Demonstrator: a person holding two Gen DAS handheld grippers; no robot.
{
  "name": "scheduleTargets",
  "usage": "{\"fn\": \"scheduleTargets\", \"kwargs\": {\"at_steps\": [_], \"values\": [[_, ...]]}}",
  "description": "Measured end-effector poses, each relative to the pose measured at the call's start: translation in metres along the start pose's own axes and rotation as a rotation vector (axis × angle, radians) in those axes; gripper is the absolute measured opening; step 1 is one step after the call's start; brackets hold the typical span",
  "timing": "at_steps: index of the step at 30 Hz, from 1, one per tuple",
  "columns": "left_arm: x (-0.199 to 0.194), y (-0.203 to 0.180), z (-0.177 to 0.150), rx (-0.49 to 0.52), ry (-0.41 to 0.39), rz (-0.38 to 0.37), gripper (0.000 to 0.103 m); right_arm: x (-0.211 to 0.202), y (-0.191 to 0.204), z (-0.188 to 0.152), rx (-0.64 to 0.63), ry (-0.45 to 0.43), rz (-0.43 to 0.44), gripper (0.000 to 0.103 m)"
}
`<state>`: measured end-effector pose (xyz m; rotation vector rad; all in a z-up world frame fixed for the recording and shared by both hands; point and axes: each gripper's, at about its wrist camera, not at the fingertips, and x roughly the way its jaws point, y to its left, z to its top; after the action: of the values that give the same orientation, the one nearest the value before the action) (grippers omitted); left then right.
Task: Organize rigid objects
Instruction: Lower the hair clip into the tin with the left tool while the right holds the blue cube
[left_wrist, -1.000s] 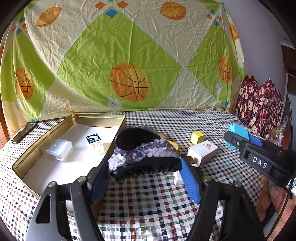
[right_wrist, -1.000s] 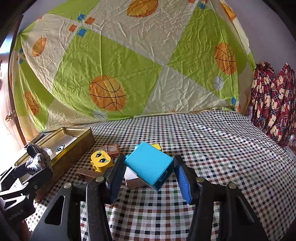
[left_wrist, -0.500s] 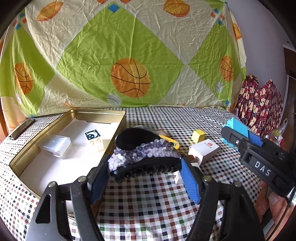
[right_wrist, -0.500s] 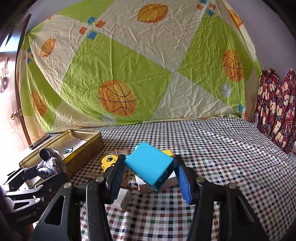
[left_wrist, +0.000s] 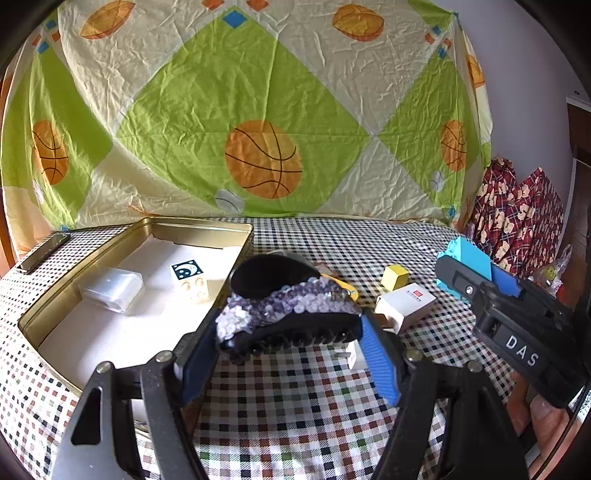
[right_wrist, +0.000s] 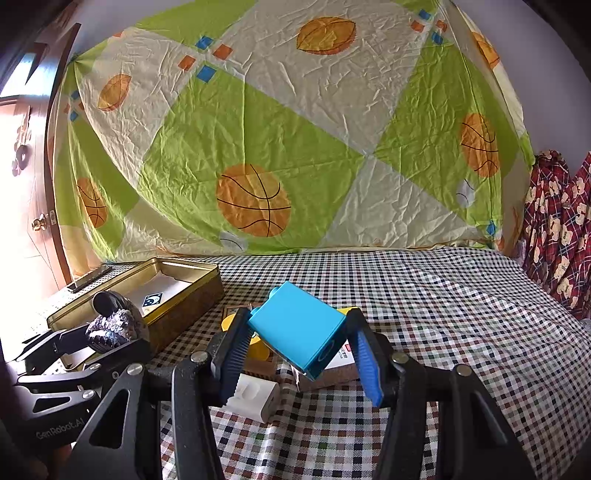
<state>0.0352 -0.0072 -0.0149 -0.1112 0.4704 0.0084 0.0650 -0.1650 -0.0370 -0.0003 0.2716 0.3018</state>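
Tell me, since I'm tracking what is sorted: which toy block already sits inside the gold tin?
The white block with the dark printed top. It rests on the tin's floor; the yellow cube lies on the tablecloth, and the right gripper holds the blue block.

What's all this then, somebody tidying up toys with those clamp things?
More or less. A person holds a hand-held gripper in each hand and sorts small items on a checkered tablecloth. The left hand-held gripper is closed on a black hair claw with purple sequins, beside an open gold tin. The tin already contains a clear plastic case and a small printed cube. The right hand-held gripper grips a blue block above other items on the cloth.
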Motion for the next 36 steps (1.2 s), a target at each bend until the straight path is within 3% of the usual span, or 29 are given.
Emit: {"fn": "scheduleTargets", "kwargs": {"at_steps": [13,36], "values": [[-0.011,0.003,-0.002,-0.011,-0.055,0.046,0.073,-0.018,0.009,-0.001,-0.029,-0.083,0.027,0.055],[-0.024,0.016,-0.002,-0.058,-0.112,0.078,0.073,-0.022,0.035,-0.003,-0.050,-0.095,0.098,0.055]]}}
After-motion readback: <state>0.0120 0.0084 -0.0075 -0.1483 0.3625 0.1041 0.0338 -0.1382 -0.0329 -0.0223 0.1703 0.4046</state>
